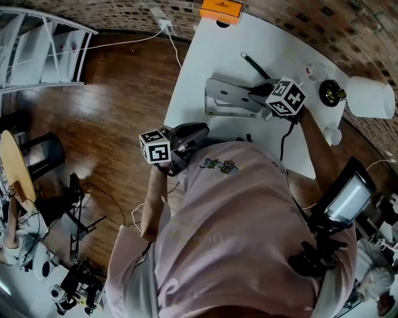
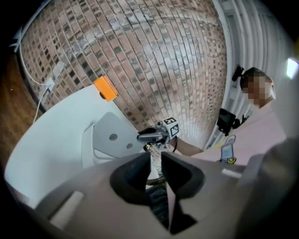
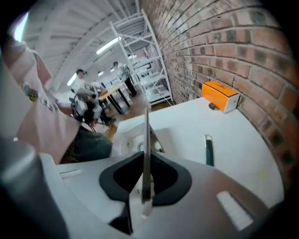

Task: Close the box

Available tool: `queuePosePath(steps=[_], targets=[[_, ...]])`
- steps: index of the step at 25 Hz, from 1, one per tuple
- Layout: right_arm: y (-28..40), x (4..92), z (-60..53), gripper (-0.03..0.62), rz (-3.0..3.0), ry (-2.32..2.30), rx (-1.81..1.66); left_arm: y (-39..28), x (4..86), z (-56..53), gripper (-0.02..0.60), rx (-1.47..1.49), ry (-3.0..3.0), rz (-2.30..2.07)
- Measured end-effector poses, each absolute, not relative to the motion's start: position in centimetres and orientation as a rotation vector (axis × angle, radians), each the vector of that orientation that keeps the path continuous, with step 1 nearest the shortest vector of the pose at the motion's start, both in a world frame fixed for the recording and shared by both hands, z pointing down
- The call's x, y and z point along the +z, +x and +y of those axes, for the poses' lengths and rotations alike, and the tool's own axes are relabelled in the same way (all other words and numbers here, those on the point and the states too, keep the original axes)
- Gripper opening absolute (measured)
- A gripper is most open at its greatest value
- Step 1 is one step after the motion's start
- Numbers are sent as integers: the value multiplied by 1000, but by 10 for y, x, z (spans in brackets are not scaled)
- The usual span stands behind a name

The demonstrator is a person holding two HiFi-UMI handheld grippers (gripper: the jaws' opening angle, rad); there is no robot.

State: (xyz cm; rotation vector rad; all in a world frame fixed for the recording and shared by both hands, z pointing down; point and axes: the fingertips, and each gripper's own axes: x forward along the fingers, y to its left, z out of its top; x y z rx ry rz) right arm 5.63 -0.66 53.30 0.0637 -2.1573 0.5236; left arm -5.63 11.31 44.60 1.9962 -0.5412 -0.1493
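Observation:
A flat grey box (image 1: pixel 231 99) lies on the white table (image 1: pixel 199 74), its lid a thin grey panel with round holes (image 2: pixel 112 135). My right gripper (image 1: pixel 256 94) is shut on the lid's edge. In the right gripper view the panel (image 3: pixel 146 135) stands edge-on between the pads of the right gripper (image 3: pixel 145 179). My left gripper (image 1: pixel 199 131) hovers off the table's near left edge, close to the person's shirt and apart from the box. Its jaws (image 2: pixel 156 163) are almost together with nothing between them. The right gripper (image 2: pixel 148 136) also shows in the left gripper view.
An orange box (image 1: pixel 221 9) sits at the table's far edge by the brick wall. A dark pen (image 1: pixel 255 65) lies beyond the grey box. A black round object (image 1: pixel 331 92), a white cylinder (image 1: pixel 371 96) and a small white cup (image 1: pixel 331 135) stand at the right. Wooden floor is at the left.

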Motion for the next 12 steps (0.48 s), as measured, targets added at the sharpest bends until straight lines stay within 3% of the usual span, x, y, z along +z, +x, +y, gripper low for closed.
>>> queuePosePath(steps=[10,11,12], targets=[[25,423,13,49,-2463,-163,985,-98,453,88,78,-263,2022,-677],[24,414,14,51,-2482,-195,1045,-102,452,81,128,-251,2066,-691],[23,408,16,49,-2498,-230,1105,-102,451,75,239,-227,2126,-684]])
